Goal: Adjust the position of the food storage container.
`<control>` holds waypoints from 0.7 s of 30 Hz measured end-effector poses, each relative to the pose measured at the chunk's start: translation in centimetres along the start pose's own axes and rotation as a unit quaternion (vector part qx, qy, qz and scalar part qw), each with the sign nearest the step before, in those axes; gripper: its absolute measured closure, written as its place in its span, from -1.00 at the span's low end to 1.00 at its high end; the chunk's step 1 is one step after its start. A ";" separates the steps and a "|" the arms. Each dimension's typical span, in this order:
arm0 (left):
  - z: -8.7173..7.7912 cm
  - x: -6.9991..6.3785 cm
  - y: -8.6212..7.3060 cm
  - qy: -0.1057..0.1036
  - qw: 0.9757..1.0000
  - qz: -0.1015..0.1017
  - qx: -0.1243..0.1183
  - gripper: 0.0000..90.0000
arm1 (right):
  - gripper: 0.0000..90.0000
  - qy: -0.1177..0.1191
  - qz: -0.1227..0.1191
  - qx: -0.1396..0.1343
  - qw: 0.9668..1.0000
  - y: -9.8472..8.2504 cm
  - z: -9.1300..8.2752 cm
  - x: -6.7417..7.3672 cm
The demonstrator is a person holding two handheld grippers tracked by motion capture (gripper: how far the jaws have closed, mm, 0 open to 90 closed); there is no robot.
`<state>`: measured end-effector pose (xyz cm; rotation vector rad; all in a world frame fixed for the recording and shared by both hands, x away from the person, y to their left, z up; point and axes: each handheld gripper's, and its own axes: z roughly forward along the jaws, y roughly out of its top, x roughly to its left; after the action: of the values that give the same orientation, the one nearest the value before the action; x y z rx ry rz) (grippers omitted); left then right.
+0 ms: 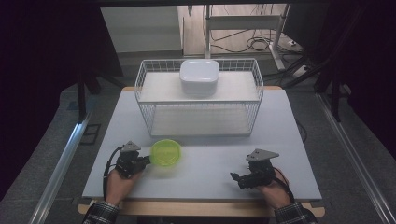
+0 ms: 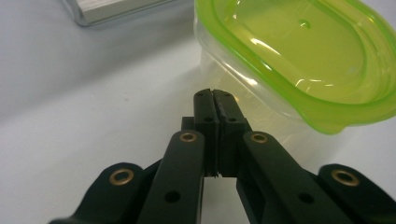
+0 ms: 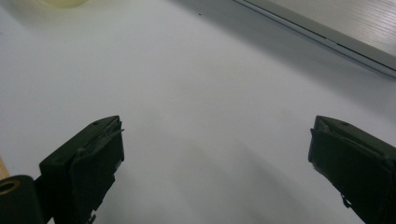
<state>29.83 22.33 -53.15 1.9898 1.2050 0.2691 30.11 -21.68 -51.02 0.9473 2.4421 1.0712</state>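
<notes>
A clear container with a lime-green lid point(image 1: 166, 152) point(image 2: 299, 51) stands on the grey-white table point(image 1: 210, 182), left of centre and in front of the wire rack. My left gripper point(image 1: 147, 160) point(image 2: 215, 95) is shut, jaws pressed flat together with nothing between them. Its tips sit right beside the container's clear wall, just under the lid's rim. My right gripper point(image 1: 236, 178) point(image 3: 217, 140) rests at the table's front right, wide open over bare tabletop, its jaws pointing left. A corner of the container point(image 3: 65, 2) shows far off in the right gripper view.
A white wire rack point(image 1: 140, 88) stands at the back middle of the table, with a white lidded box point(image 1: 200, 76) on its upper shelf. The rack's base edge point(image 3: 336, 28) point(image 2: 107, 9) shows in both gripper views. Dark floor and rails flank the table.
</notes>
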 end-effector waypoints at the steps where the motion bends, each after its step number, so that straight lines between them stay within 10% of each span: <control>1: 0.2 -0.1 0.1 -0.002 1.000 -0.001 0.000 0.99 | -0.92 0.000 0.000 0.000 1.000 0.0 0.0 0.0; 21: 3.5 -4.1 1.7 -0.039 0.998 0.051 0.016 0.96 | -0.92 0.000 -0.001 0.004 1.000 0.0 0.2 0.1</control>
<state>30.66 16.69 -53.50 2.0747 1.0659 0.2215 30.18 -21.49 -51.17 0.9471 2.4496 1.0620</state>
